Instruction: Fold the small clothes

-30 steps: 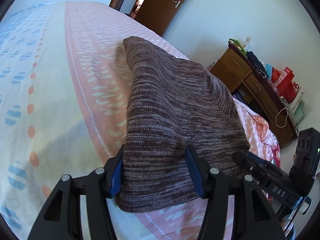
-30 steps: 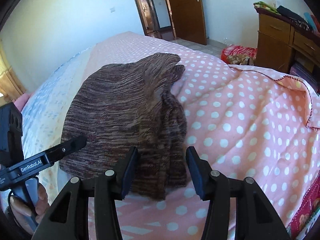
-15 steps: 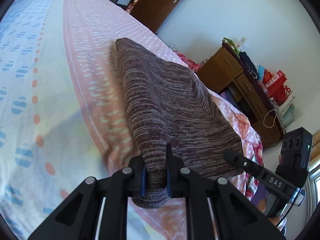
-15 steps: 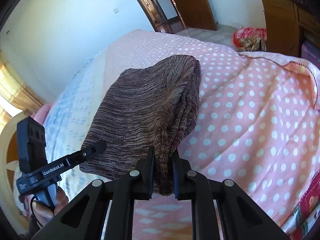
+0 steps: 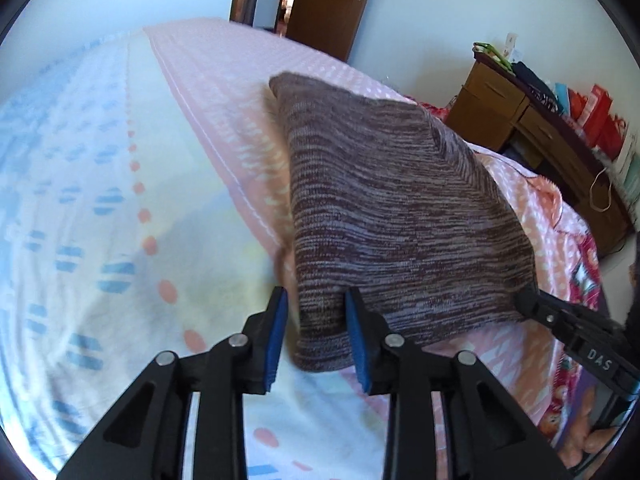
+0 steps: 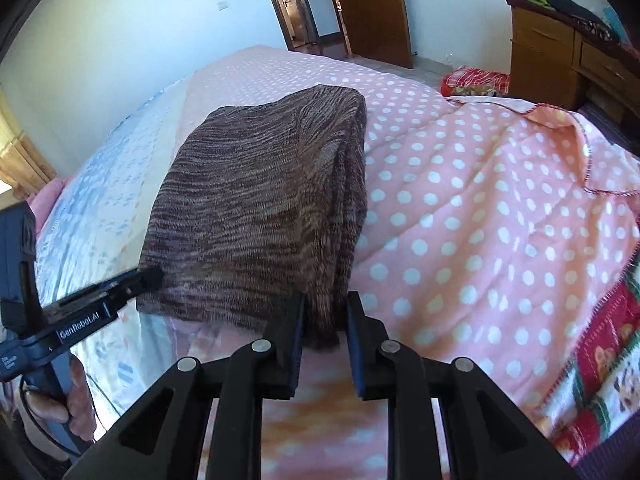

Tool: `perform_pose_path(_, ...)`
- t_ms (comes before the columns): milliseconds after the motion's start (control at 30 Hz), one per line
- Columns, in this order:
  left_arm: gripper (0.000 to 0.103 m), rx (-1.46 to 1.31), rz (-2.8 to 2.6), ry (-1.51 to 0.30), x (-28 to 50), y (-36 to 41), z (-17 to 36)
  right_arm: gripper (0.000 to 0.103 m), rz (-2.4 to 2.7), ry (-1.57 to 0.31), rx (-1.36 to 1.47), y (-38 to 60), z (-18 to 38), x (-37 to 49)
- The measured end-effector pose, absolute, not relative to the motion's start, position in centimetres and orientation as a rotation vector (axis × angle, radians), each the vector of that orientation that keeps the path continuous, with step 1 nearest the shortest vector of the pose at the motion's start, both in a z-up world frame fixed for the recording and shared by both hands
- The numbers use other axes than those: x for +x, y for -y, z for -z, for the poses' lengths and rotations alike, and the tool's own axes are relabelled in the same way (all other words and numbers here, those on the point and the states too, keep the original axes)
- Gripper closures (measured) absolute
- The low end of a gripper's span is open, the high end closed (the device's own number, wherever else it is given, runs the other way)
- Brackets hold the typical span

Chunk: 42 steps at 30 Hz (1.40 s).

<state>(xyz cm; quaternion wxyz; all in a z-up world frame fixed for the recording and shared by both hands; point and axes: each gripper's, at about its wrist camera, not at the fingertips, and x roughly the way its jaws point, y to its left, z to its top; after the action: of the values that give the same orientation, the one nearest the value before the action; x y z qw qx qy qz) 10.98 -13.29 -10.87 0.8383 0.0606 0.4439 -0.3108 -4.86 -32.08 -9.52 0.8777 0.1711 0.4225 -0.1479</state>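
Brown marled knit, one folded garment (image 5: 392,216), is lying on the bed's pink dotted quilt (image 6: 480,216). Its two near corners are being released: the left gripper (image 5: 316,336) and right gripper (image 6: 324,332) are opening, jaws narrow, cloth between them.

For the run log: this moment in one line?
left gripper: opening, sweater corner between | right gripper: opening, other corner between | bed

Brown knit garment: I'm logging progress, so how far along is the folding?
Done: the knit garment lies folded in layers on the bed. In hand: the left tool and right tool each straddle a near corner, jaws opening. Left: back the tools off; perhaps one more fold.
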Motion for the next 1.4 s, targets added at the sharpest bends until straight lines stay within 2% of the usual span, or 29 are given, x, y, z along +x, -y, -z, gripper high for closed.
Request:
perform_pose_path(100,0.067,0.189,0.622,-0.862,9.7,12.9,9.8,0.082,0.34,-0.872,0.306,31.2,8.5,-6.5)
perform_pose_path(233,0.047,0.185,0.614,-0.814,8.3,12.4,9.1,0.081,0.365,-0.844,0.228,29.6,7.0,-8.1)
perform_pose_path(267,0.042,0.188,0.606,-0.805,8.1,12.3,8.9,0.074,0.367,-0.84,0.215,29.3,6.7,-8.4)
perform_pose_path(300,0.041,0.191,0.598,-0.793,7.7,12.1,8.7,0.059,0.372,-0.837,0.203,29.0,6.4,-8.7)
perform_pose_path(367,0.035,0.196,0.592,-0.773,6.9,12.1,8.2,0.039,0.385,-0.824,0.184,28.2,5.8,-9.4)
perform_pose_path(633,0.016,0.228,0.581,-0.691,2.4,10.6,5.9,0.039,0.386,-0.821,0.135,25.4,3.5,-12.9)
perform_pose_path(867,0.0,0.219,0.594,-0.589,-1.6,10.0,2.5,0.038,0.399,-0.703,0.07,23.5,-0.4,-15.6)
perform_pose_path(1000,0.0,0.191,0.583,-0.506,-3.4,9.0,-0.1,0.038,0.38,-0.616,0.073,22.4,-3.3,-16.6)
perform_pose_path(1133,0.0,0.147,0.556,-0.461,-4.1,8.1,-1.8,0.031,0.369,-0.547,0.066,21.2,-5.4,-17.4)
perform_pose_path(1400,0.0,0.109,0.484,-0.349,-5.5,7.0,-4.1,0.03,0.39,-0.398,-0.028,18.6,-7.6,-18.9)
